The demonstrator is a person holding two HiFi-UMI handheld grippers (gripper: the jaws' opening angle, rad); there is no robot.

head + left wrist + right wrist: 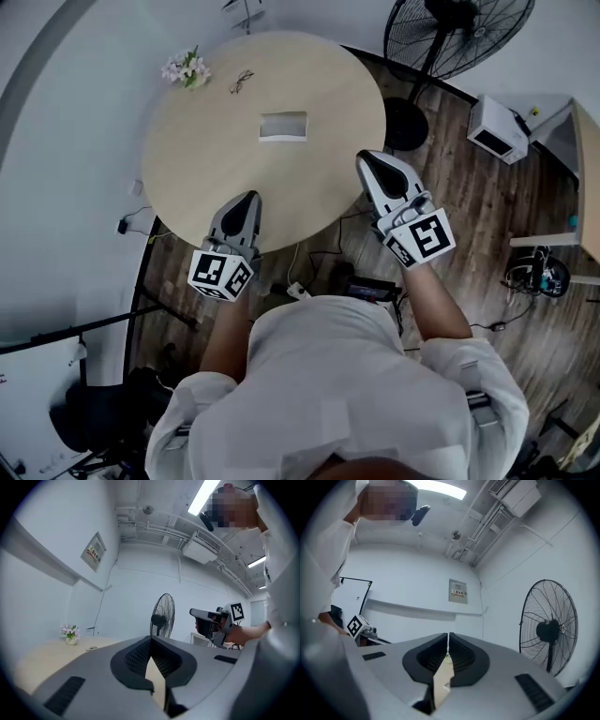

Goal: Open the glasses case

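Table (208, 150), whole glasses case (283, 126): head view

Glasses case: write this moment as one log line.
glasses case on table, untouched | left gripper shut, empty | right gripper shut, empty

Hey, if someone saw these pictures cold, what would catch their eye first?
A round pale wooden table fills the middle of the head view, with a small light rectangular glasses case near its centre. At its near edge are the grey left gripper and right gripper, both shut and empty, well short of the case. A big black standing fan stands beyond the table's far right.
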